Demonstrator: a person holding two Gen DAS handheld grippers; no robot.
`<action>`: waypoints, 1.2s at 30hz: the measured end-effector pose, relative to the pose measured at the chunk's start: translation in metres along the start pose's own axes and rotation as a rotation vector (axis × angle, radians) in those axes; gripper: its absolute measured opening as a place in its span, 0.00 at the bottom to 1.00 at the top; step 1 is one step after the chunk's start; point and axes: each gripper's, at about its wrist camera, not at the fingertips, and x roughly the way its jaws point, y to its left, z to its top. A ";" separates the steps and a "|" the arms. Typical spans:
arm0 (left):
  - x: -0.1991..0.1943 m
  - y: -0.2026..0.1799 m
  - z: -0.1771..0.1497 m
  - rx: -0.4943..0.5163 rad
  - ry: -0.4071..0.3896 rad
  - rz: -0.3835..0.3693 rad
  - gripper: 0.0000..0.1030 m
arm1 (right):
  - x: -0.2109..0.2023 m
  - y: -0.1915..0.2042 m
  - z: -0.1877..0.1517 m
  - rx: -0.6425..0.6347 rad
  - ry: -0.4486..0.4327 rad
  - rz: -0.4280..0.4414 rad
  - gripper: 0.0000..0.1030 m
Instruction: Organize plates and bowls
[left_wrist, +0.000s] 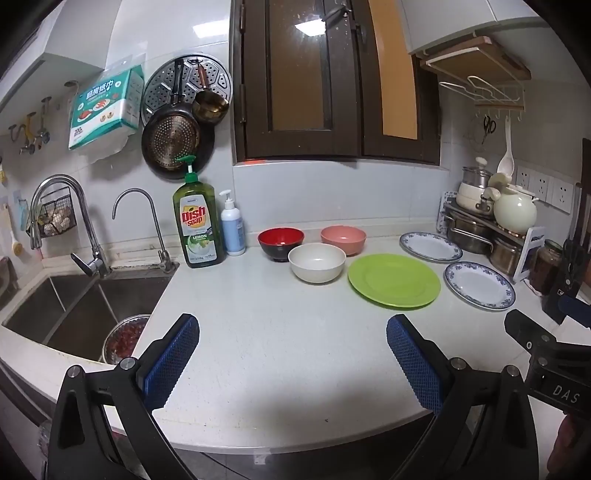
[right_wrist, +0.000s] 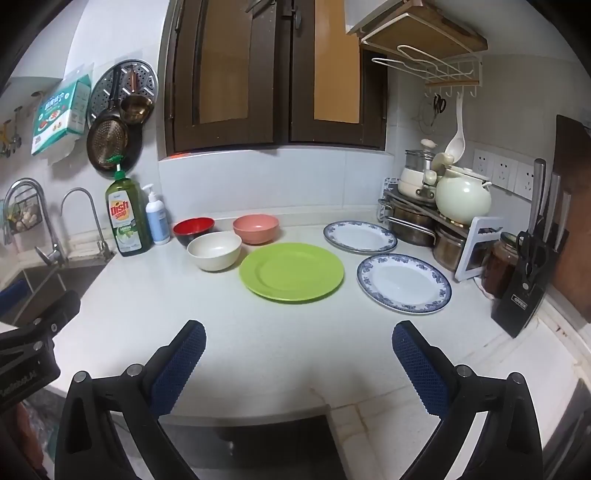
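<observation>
Right now both grippers are hovering over the near edge of the white counter (left_wrist: 258, 332), tilting a little downward, with nothing between their fingers. The left gripper (left_wrist: 293, 336) is holding its jaws spread wide, its blue textured pads (left_wrist: 173, 354) facing each other across bare countertop. The right gripper (right_wrist: 298, 341) is standing just as wide, its pads (right_wrist: 417, 365) likewise gripping nothing.

Further back, the dishes are all sitting apart on the counter. A red bowl (right_wrist: 194, 229) with a dark outside is resting toward the back wall, a pink bowl (right_wrist: 255, 228) is sitting to its right, and a cream bowl (right_wrist: 214, 250) is standing in front of the two, close to both; whether it is touching them I cannot tell. All three are upright. Just to the right of the cream bowl a green plate (right_wrist: 291, 272) is lying flat. Beyond it, toward the right corner, two white plates with blue patterned rims are lying flat: the farther blue-rimmed plate (right_wrist: 360, 236) near the stacked pots, and the nearer blue-rimmed plate (right_wrist: 403, 282) in front of it, beside the green one.

On the left a green dish soap bottle (left_wrist: 199, 225) and a smaller white pump bottle (left_wrist: 232, 225) are standing by the sink (left_wrist: 74, 306). At the right edge a black knife block (right_wrist: 524, 280) is leaning by the wall.
</observation>
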 end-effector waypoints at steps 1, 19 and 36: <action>0.000 0.000 0.000 0.000 0.000 -0.002 1.00 | 0.000 0.001 0.000 -0.001 -0.001 0.000 1.00; 0.003 -0.004 0.001 0.012 0.015 -0.029 1.00 | -0.001 -0.005 -0.005 0.018 -0.001 -0.014 0.99; -0.001 -0.001 0.001 0.003 0.014 -0.024 1.00 | -0.005 -0.003 -0.004 0.010 -0.004 -0.001 0.99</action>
